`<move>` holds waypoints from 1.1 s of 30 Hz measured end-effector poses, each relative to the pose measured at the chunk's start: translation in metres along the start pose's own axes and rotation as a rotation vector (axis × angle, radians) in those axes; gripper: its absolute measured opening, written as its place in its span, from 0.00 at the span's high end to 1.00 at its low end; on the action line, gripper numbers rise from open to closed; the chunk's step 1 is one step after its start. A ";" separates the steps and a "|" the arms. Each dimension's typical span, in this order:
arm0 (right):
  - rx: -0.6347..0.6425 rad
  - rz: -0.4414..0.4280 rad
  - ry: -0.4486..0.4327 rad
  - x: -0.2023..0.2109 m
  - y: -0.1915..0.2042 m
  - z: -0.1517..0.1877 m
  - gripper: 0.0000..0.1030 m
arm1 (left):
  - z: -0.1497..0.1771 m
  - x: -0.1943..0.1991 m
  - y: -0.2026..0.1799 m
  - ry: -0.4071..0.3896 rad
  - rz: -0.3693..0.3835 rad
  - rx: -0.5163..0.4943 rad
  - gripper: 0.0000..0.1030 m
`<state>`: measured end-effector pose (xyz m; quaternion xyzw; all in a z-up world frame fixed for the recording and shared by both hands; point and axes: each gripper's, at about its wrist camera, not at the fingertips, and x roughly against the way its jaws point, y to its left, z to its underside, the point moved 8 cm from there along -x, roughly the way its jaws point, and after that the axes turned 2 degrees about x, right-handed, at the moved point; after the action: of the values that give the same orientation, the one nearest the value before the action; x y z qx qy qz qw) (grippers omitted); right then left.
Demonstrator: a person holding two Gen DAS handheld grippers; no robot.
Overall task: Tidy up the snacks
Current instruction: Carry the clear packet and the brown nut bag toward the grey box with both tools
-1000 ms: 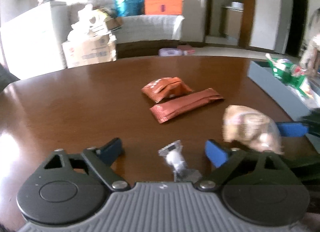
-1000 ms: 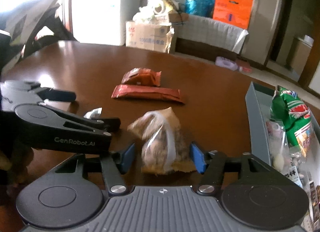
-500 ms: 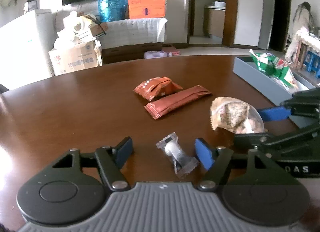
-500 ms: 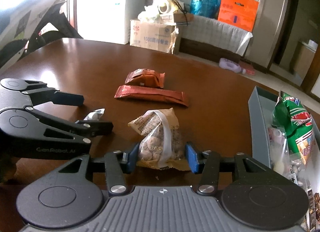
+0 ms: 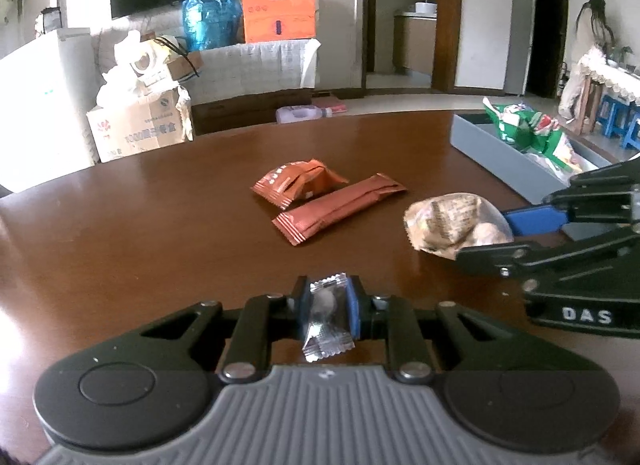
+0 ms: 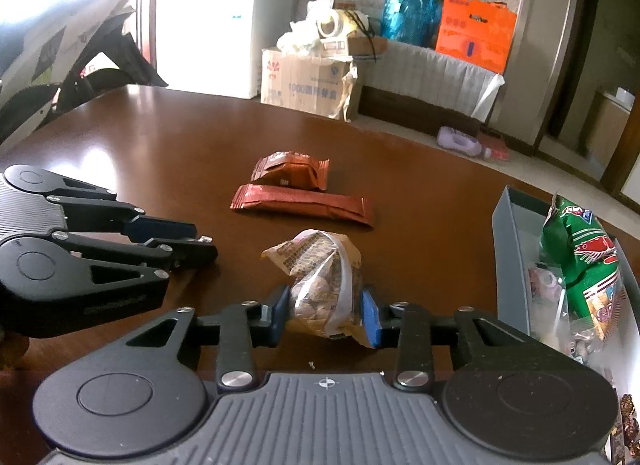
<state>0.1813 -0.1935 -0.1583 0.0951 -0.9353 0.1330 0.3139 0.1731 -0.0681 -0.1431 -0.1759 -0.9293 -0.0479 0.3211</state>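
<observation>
Jaws just closed on candy (image 5: 326, 311) and nut bag (image 6: 324, 297); tray (image 6: 505, 261) cut off.

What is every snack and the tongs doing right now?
Left tongs: just closed, pinching the small clear-wrapped candy.
Right tongs: just closed, squeezing the clear bag of brown nuts.
Short orange packet: lying loose.
Long brown bar wrapper: lying loose.
Grey tray: holds snacks.

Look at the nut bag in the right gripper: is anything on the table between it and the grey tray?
Nothing visible is. The right gripper, jaws just closing, pinches the nut bag. Bare table lies between it and the grey tray to its right. The brown bar lies farther back, off that path.
</observation>
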 end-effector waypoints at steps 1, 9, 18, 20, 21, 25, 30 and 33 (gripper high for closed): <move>-0.002 -0.003 -0.004 0.001 0.000 0.000 0.67 | -0.001 -0.001 0.001 0.002 -0.004 0.007 0.84; -0.044 -0.023 -0.042 0.016 -0.006 -0.004 0.68 | -0.007 -0.004 0.006 -0.001 -0.032 0.019 0.84; -0.031 -0.032 -0.061 0.028 -0.005 -0.008 0.68 | -0.010 -0.006 0.010 -0.014 -0.075 0.027 0.84; -0.033 -0.031 -0.067 0.031 -0.007 -0.009 0.68 | -0.013 -0.005 0.011 -0.026 -0.081 0.034 0.84; -0.034 -0.031 -0.070 0.032 -0.007 -0.008 0.68 | -0.013 -0.005 0.011 -0.029 -0.082 0.034 0.84; -0.035 -0.032 -0.072 0.035 -0.009 -0.008 0.68 | -0.014 -0.007 0.008 -0.028 -0.086 0.026 0.84; -0.035 -0.034 -0.082 0.041 -0.011 -0.008 0.68 | -0.020 -0.007 0.001 -0.042 -0.076 0.032 0.84; -0.038 -0.035 -0.092 0.047 -0.013 -0.009 0.68 | -0.025 -0.007 -0.005 -0.050 -0.066 0.035 0.84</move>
<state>0.1529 -0.2076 -0.1207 0.1116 -0.9492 0.1049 0.2747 0.1907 -0.0793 -0.1276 -0.1405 -0.9431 -0.0376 0.2991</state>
